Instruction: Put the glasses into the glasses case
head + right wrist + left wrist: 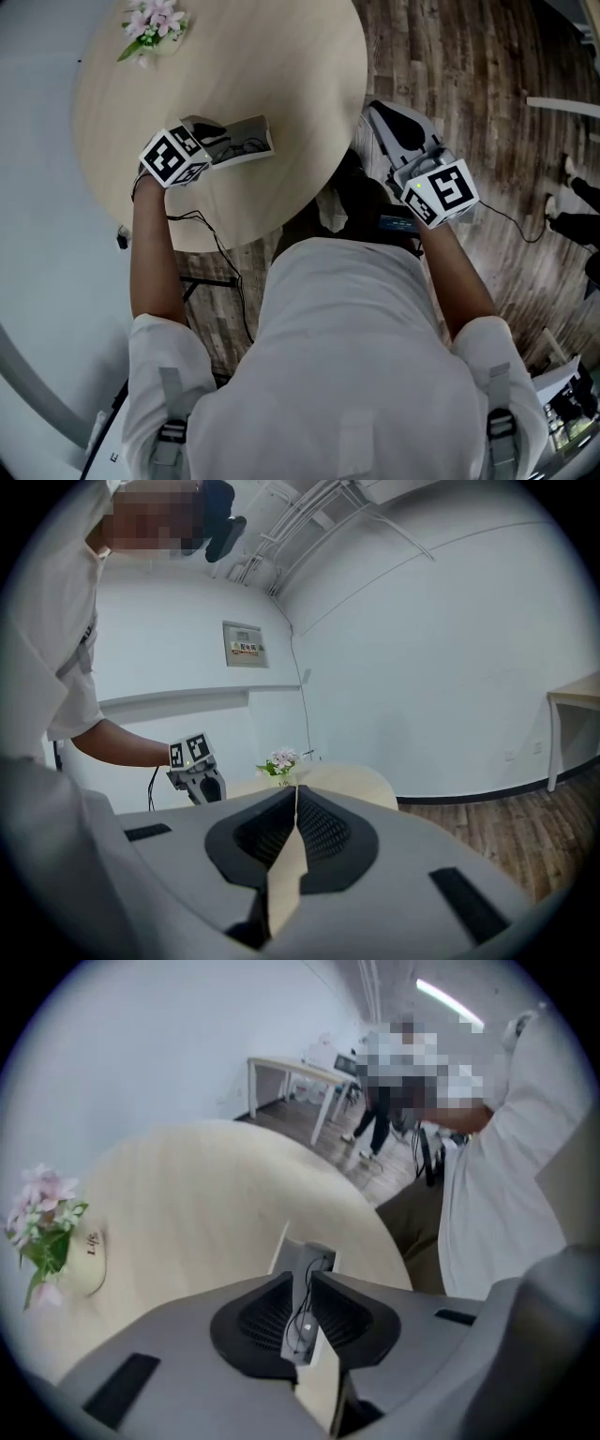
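An open grey glasses case (255, 134) lies on the round pale wooden table (272, 56), with the thin dark glasses (239, 146) resting inside it. My left gripper (223, 141) hangs just above the case's left end, pointing steeply down. In the left gripper view the case (315, 1258) and the glasses (302, 1322) show through the narrow gap of the left gripper (306, 1277), whose pads stand apart from them. My right gripper (379, 111) is held off the table's right edge, over the floor. The right gripper (296, 789) has its tips together and nothing between them.
A small white vase of pink flowers (153, 23) stands at the table's far left side. Dark wooden floor (450, 56) lies to the right. Cables (220, 253) hang below the table's near edge. A white table (300, 1071) and a person (375, 1119) stand further off.
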Motion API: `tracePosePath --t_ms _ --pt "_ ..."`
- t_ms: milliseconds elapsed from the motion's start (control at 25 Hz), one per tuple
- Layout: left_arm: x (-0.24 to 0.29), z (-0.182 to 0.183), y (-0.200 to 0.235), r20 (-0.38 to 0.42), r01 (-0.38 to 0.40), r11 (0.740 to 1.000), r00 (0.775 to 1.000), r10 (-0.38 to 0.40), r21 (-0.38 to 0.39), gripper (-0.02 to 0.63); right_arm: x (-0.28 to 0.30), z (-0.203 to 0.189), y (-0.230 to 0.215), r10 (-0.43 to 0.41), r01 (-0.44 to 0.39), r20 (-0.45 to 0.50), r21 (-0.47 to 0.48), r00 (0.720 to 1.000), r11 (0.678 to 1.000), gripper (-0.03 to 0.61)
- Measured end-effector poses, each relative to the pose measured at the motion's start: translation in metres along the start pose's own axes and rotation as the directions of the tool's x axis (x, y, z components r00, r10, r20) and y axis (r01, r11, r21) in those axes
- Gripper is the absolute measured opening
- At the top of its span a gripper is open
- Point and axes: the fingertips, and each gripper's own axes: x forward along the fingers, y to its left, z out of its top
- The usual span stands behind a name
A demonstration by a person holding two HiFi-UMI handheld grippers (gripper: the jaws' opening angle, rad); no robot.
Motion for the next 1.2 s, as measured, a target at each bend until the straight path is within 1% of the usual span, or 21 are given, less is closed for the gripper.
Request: tracePosePath --t_ms 40,80,160,280,360,440,520,560,600,640,680,720,760,800,840,880,960,1000,1040,1120,1200 --pt "-0.019 0.014 -0.003 0.099 -0.005 0.999 0.995 0.010 -0.054 0.069 0.001 0.007 0.002 0.020 -0.020 0.007 -0.002 1.000 1.000 0.025" --pt "-0.040 0.027 -0.007 0.198 -0.005 0.994 0.980 0.026 -0.106 0.059 0.004 0.014 0.004 0.046 -0.045 0.015 -0.007 0.999 0.999 0.025" --pt "-0.078 0.048 -0.016 0.358 -0.008 0.983 0.931 0.073 -0.181 0.045 0.010 0.027 0.009 0.097 -0.096 0.029 -0.017 0.995 0.995 0.025" --pt "-0.129 0.062 -0.030 0.513 -0.042 0.966 0.841 0.173 -0.257 0.030 0.020 0.045 0.018 0.166 -0.164 0.047 -0.038 0.985 0.986 0.025" --pt "-0.163 0.065 -0.041 0.601 -0.066 0.947 0.758 0.252 -0.314 0.023 0.028 0.059 0.026 0.223 -0.219 0.059 -0.059 0.973 0.974 0.025" --pt "-0.197 0.065 -0.056 0.678 -0.091 0.922 0.651 0.341 -0.377 0.017 0.037 0.073 0.036 0.286 -0.280 0.067 -0.088 0.956 0.956 0.025" --pt "-0.230 0.061 -0.072 0.726 -0.120 0.887 0.531 0.438 -0.447 0.014 0.045 0.087 0.047 0.339 -0.329 0.073 -0.123 0.938 0.936 0.025" --pt "-0.246 0.057 -0.079 0.743 -0.135 0.866 0.462 0.484 -0.481 0.014 0.047 0.093 0.053 0.356 -0.344 0.078 -0.135 0.931 0.929 0.025" --pt "-0.261 0.050 -0.087 0.756 -0.150 0.844 0.385 0.529 -0.515 0.014 0.048 0.099 0.059 0.366 -0.352 0.085 -0.143 0.927 0.925 0.025" --pt "-0.276 0.042 -0.095 0.761 -0.164 0.817 0.301 0.575 -0.553 0.014 0.047 0.104 0.065 0.369 -0.354 0.094 -0.146 0.925 0.924 0.025" --pt "-0.291 0.030 -0.103 0.752 -0.178 0.782 0.214 0.623 -0.597 0.014 0.044 0.108 0.072 0.370 -0.354 0.103 -0.147 0.923 0.924 0.025" --pt "-0.305 0.016 -0.111 0.730 -0.192 0.740 0.131 0.670 -0.645 0.014 0.040 0.111 0.080 0.370 -0.353 0.110 -0.148 0.923 0.924 0.025" --pt "-0.317 0.000 -0.120 0.697 -0.207 0.691 0.058 0.715 -0.692 0.014 0.036 0.114 0.088 0.371 -0.352 0.116 -0.153 0.921 0.923 0.025" --pt "-0.327 -0.016 -0.128 0.656 -0.223 0.639 -0.004 0.754 -0.736 0.014 0.031 0.117 0.097 0.372 -0.352 0.121 -0.161 0.920 0.922 0.026" --pt "-0.335 -0.034 -0.137 0.613 -0.236 0.586 -0.058 0.788 -0.775 0.014 0.027 0.120 0.107 0.373 -0.350 0.125 -0.172 0.919 0.921 0.026" --pt "-0.341 -0.051 -0.144 0.569 -0.248 0.533 -0.104 0.816 -0.809 0.014 0.023 0.123 0.115 0.371 -0.345 0.129 -0.185 0.920 0.920 0.026" --pt "-0.347 -0.083 -0.161 0.483 -0.263 0.431 -0.180 0.857 -0.863 0.014 0.014 0.128 0.132 0.358 -0.326 0.138 -0.209 0.924 0.922 0.026" --pt "-0.348 -0.099 -0.171 0.444 -0.264 0.387 -0.208 0.871 -0.883 0.014 0.009 0.131 0.142 0.349 -0.314 0.144 -0.219 0.926 0.924 0.026" --pt "-0.348 -0.115 -0.184 0.411 -0.261 0.352 -0.228 0.883 -0.899 0.014 0.002 0.132 0.154 0.339 -0.302 0.150 -0.226 0.929 0.926 0.026" --pt "-0.347 -0.144 -0.209 0.360 -0.243 0.302 -0.252 0.898 -0.922 0.014 -0.013 0.132 0.181 0.322 -0.280 0.163 -0.234 0.933 0.931 0.026" --pt "-0.341 -0.171 -0.230 0.328 -0.212 0.277 -0.262 0.907 -0.937 0.014 -0.025 0.128 0.205 0.307 -0.264 0.166 -0.237 0.937 0.935 0.026"
